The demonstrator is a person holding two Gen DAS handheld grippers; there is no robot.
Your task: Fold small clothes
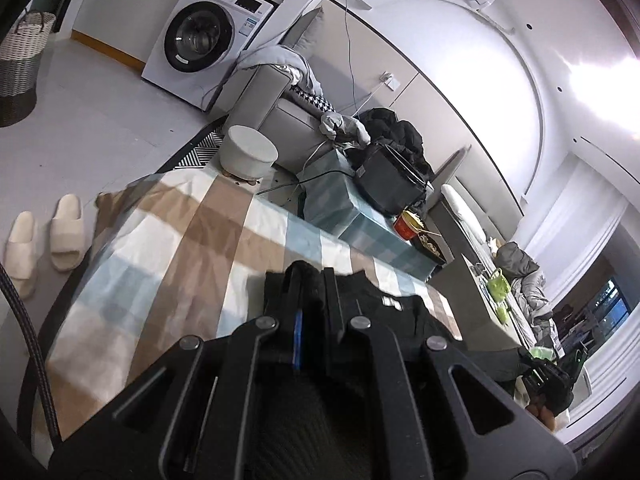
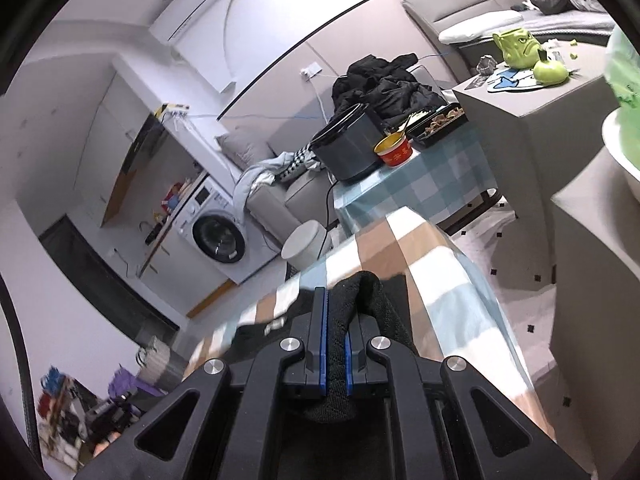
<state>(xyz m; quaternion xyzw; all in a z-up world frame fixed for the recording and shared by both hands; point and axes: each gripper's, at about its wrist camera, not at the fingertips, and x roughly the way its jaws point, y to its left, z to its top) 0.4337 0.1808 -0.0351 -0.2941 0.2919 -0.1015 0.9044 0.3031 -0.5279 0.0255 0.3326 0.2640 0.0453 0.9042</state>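
Observation:
A small black garment (image 1: 384, 304) lies on the checked tablecloth (image 1: 180, 240) close to my left gripper (image 1: 310, 280), which is shut on a bunched edge of it. In the right wrist view my right gripper (image 2: 337, 300) is shut on another fold of the black garment (image 2: 362, 292), held up above the checked cloth (image 2: 448, 276). A white label (image 1: 390, 302) shows on the garment. The rest of the garment is hidden behind the gripper bodies.
A second table with a teal checked cloth (image 1: 360, 220) holds a black pot (image 1: 388, 184), a red bowl (image 1: 406, 226) and a food tray. A white stool (image 1: 248, 152), sofa, washing machine (image 1: 204, 36), slippers (image 1: 66, 232) and a grey cabinet (image 2: 532, 96) stand around.

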